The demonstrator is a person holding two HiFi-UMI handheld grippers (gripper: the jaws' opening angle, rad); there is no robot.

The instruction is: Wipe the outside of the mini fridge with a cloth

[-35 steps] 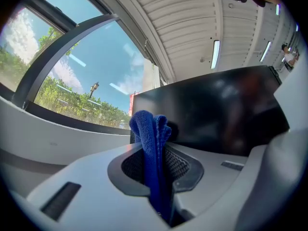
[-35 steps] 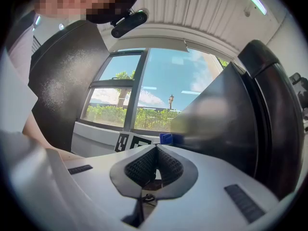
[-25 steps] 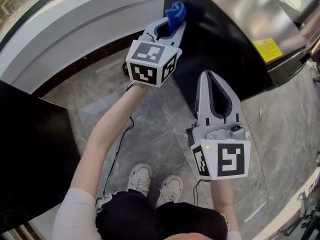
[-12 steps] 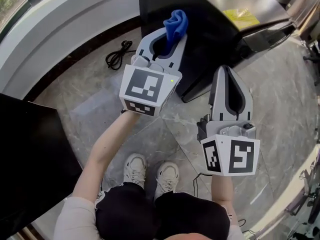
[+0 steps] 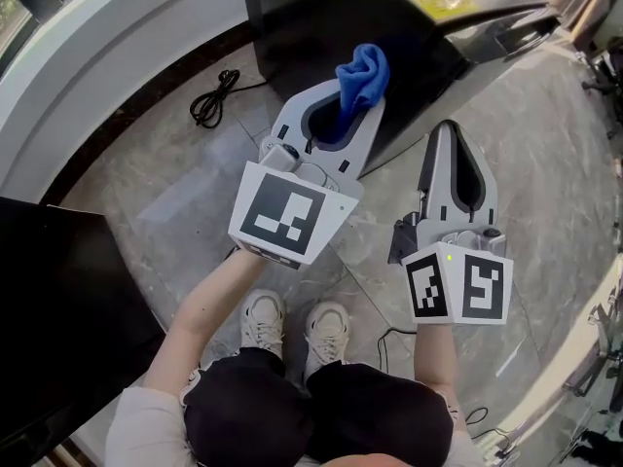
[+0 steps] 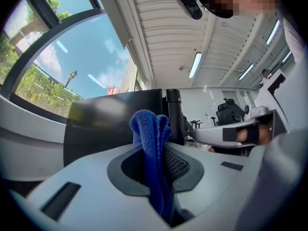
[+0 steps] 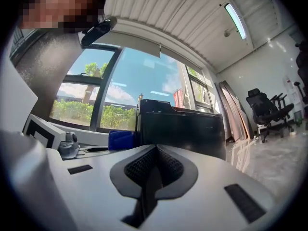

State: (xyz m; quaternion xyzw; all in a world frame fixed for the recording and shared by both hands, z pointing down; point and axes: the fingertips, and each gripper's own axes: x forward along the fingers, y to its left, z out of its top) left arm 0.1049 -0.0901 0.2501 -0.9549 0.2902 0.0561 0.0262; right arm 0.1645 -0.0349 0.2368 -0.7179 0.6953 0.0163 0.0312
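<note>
A black mini fridge [image 5: 321, 17] with a shiny steel top stands on the floor ahead of me; it also shows in the left gripper view as the fridge [image 6: 110, 124] and in the right gripper view as the fridge [image 7: 183, 129]. My left gripper [image 5: 365, 100] is shut on a bunched blue cloth [image 5: 362, 74], which sticks up between its jaws as the cloth [image 6: 153, 143]. The cloth hangs just in front of the fridge's near side, apart from it as far as I can tell. My right gripper [image 5: 448, 134] is shut with nothing in it, low beside the fridge's corner.
A black cable [image 5: 216, 95] lies coiled on the grey stone floor [image 5: 165, 193] left of the fridge. A curved white wall base [image 5: 107, 66] runs at the left. A dark panel [image 5: 58, 309] fills the lower left. My shoes [image 5: 292, 324] are below.
Both grippers have drawn back from the fridge and lower in the view. The cloth has come off the fridge's dark side. The view has shifted, so the fridge sits higher.
</note>
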